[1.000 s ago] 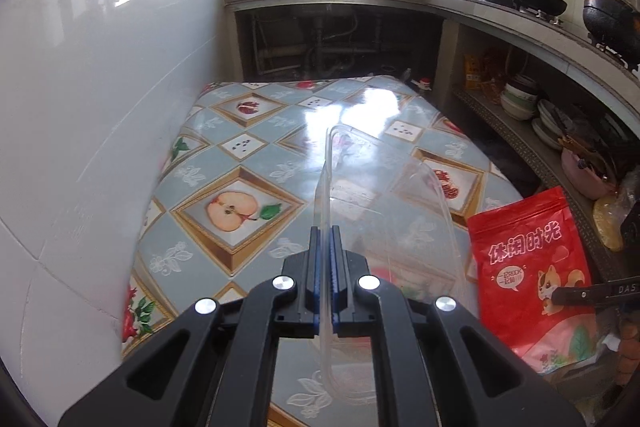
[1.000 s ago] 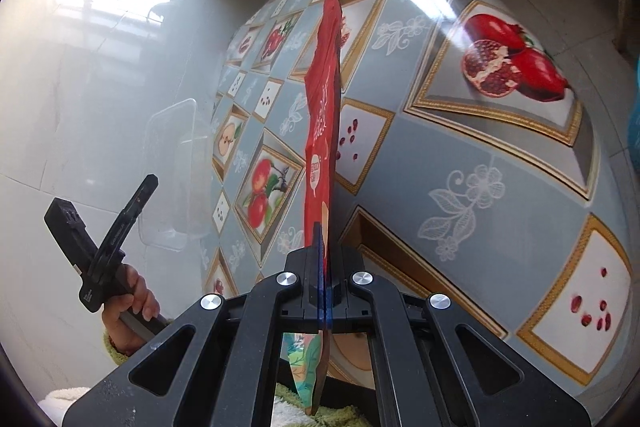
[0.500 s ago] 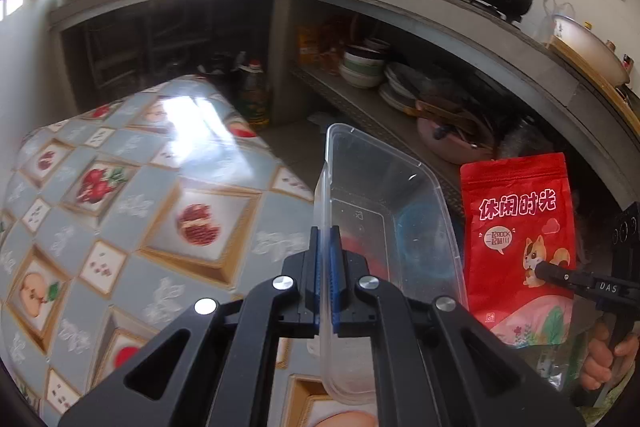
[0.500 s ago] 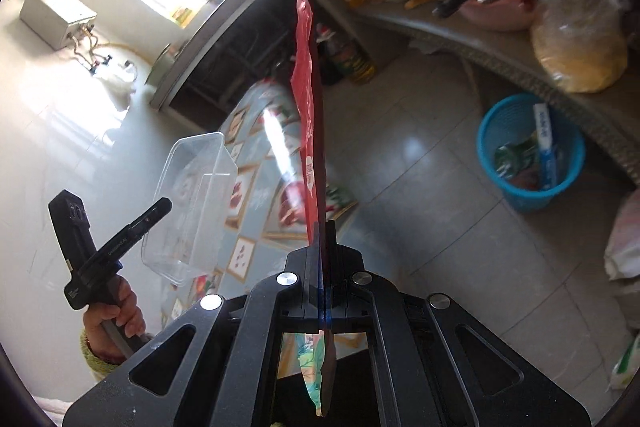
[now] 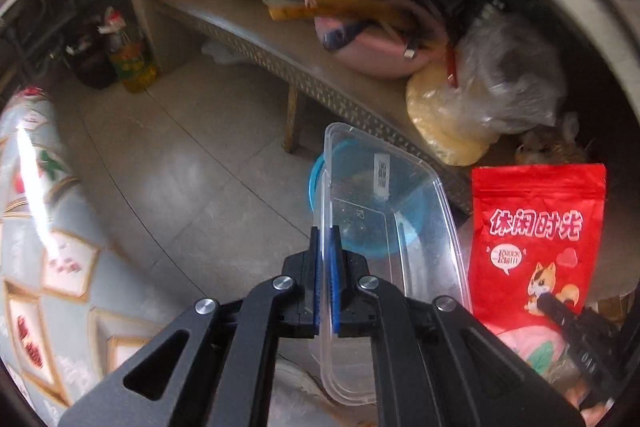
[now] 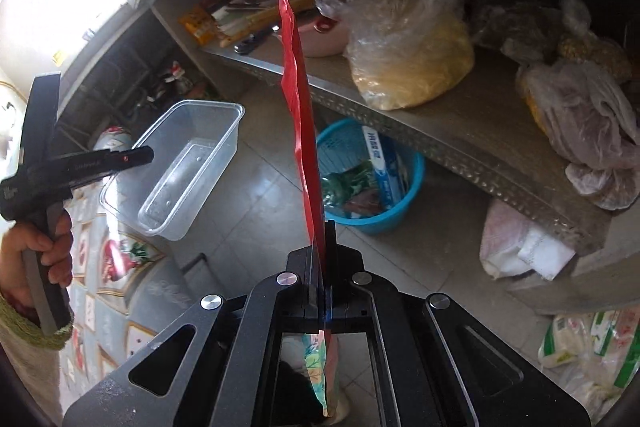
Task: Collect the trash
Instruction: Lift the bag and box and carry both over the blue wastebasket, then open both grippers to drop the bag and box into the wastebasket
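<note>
My left gripper (image 5: pixel 326 263) is shut on the rim of a clear plastic container (image 5: pixel 384 211), held in the air; it also shows in the right wrist view (image 6: pixel 188 163). My right gripper (image 6: pixel 320 255) is shut on a red snack pouch (image 6: pixel 300 115), seen edge-on; its printed front shows in the left wrist view (image 5: pixel 536 239). A blue trash basket (image 6: pixel 412 187) with wrappers inside stands on the floor below and beyond both items; through the container it shows in the left wrist view (image 5: pixel 316 175).
A low metal shelf (image 6: pixel 460 131) holds plastic bags (image 6: pixel 404 39), a pink basin (image 5: pixel 380 55) and bowls. The patterned tablecloth table (image 5: pixel 36 227) is at left. An oil bottle (image 5: pixel 132 63) stands on the tiled floor (image 5: pixel 180 167). Bags (image 6: pixel 520 247) lie under the shelf.
Both grippers have swung away from the table toward the floor and shelf, carrying the container and pouch. The blue basket is now closer and straight ahead.
</note>
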